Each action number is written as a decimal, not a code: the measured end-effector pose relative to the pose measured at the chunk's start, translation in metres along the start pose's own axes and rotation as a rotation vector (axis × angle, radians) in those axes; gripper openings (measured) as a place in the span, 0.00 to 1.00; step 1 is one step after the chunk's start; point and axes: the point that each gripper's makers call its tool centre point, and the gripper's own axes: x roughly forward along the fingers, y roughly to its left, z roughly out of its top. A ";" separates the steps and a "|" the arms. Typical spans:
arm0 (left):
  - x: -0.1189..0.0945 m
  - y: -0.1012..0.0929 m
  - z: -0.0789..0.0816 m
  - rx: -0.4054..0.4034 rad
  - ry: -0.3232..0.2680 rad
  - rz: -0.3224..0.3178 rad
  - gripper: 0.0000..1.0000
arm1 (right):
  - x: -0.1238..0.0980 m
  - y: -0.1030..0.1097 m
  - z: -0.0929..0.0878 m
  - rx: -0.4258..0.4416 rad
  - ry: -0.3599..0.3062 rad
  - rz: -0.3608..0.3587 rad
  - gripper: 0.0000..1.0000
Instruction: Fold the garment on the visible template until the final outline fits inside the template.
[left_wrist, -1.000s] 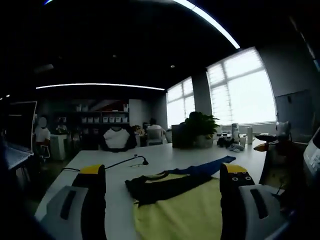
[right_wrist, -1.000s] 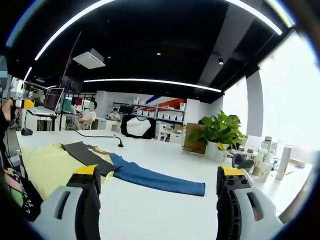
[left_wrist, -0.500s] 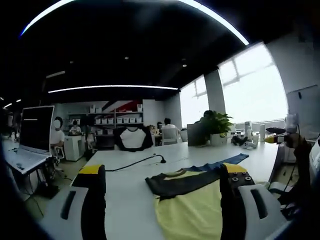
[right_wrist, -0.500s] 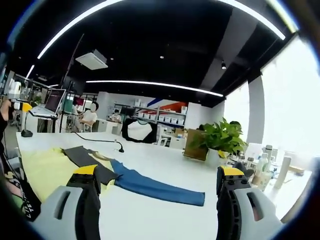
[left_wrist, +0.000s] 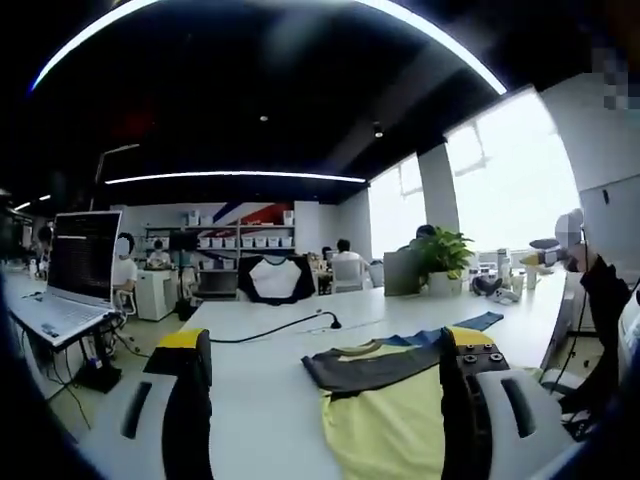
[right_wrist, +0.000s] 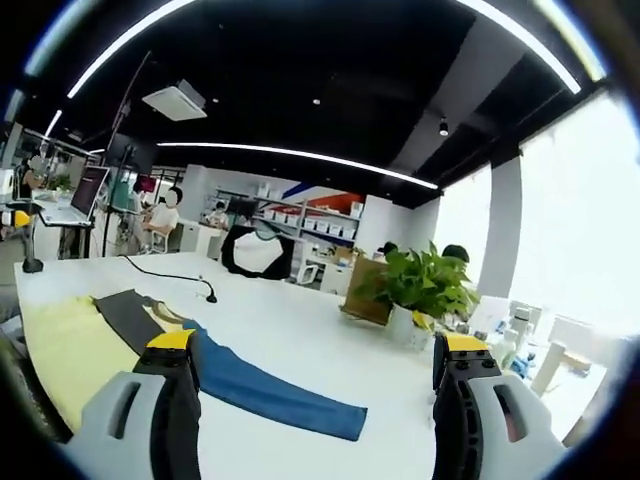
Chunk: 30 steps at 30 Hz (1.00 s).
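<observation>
A yellow garment (left_wrist: 385, 430) with a dark sleeve (left_wrist: 360, 366) and a blue sleeve (left_wrist: 470, 323) lies flat on the white table (left_wrist: 255, 400). In the left gripper view my left gripper (left_wrist: 325, 350) is open above the table, its jaws either side of the garment's near part. In the right gripper view the same garment shows its yellow body (right_wrist: 70, 345), dark sleeve (right_wrist: 125, 315) and blue sleeve (right_wrist: 270, 395) stretched to the right. My right gripper (right_wrist: 318, 350) is open and holds nothing. No template outline is discernible on the table.
A black cable with a small stand (left_wrist: 325, 322) crosses the table beyond the garment. A laptop (left_wrist: 70, 280) stands at the left. A potted plant (right_wrist: 415, 290) and bottles (right_wrist: 525, 350) sit at the far right end. People sit at desks in the background.
Both cameras have turned: the left gripper view swung so the garment sits further right and the laptop came in; the right gripper view panned right. The garment itself lies as before.
</observation>
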 end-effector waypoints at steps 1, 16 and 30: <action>0.000 0.001 0.001 -0.002 -0.002 0.001 1.00 | 0.005 -0.004 0.000 -0.002 0.008 0.001 0.99; -0.009 -0.005 0.002 0.009 -0.004 -0.032 1.00 | 0.058 -0.033 -0.047 0.042 0.155 -0.004 0.96; -0.006 -0.007 -0.003 -0.008 0.014 -0.040 1.00 | 0.104 -0.032 -0.119 0.120 0.290 0.099 0.92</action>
